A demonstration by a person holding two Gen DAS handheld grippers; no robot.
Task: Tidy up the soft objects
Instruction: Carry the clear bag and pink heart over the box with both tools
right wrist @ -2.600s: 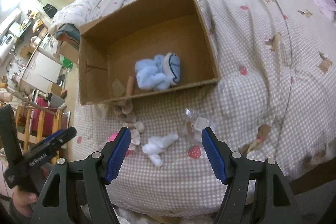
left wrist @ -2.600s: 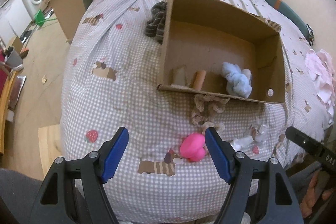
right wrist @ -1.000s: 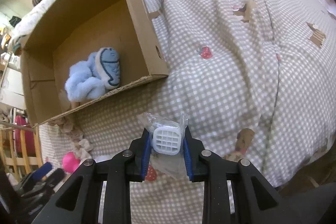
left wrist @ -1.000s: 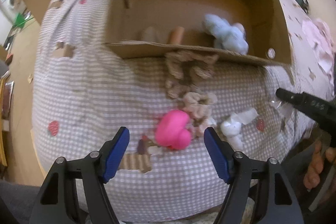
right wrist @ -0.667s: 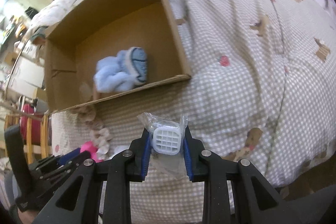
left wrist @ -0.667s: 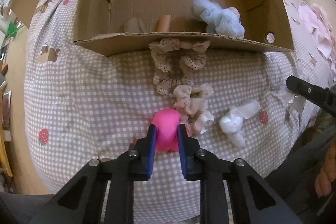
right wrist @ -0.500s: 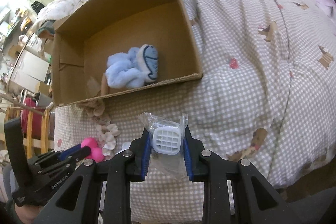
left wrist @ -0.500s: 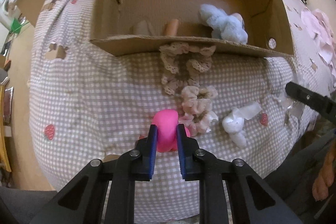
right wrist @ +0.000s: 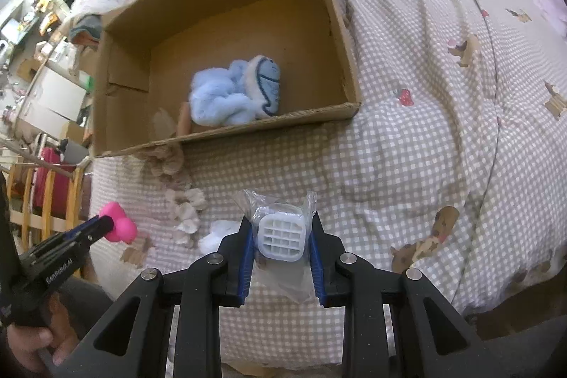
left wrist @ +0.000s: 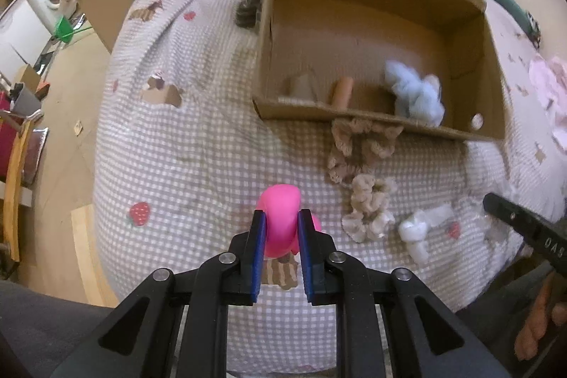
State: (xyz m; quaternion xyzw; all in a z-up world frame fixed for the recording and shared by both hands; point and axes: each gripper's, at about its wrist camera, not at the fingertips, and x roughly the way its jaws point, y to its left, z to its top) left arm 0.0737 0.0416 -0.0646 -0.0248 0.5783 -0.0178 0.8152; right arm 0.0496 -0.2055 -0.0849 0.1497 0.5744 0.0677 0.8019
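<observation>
Bed, checked cover with dog and strawberry print. On it: open cardboard box upper centre; beige scrunchies below box; white soft item lower right.

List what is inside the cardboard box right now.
Inside the cardboard box: a fluffy blue plush, an orange-brown roll and a pale scrap. The near wall covers their bases.
</observation>
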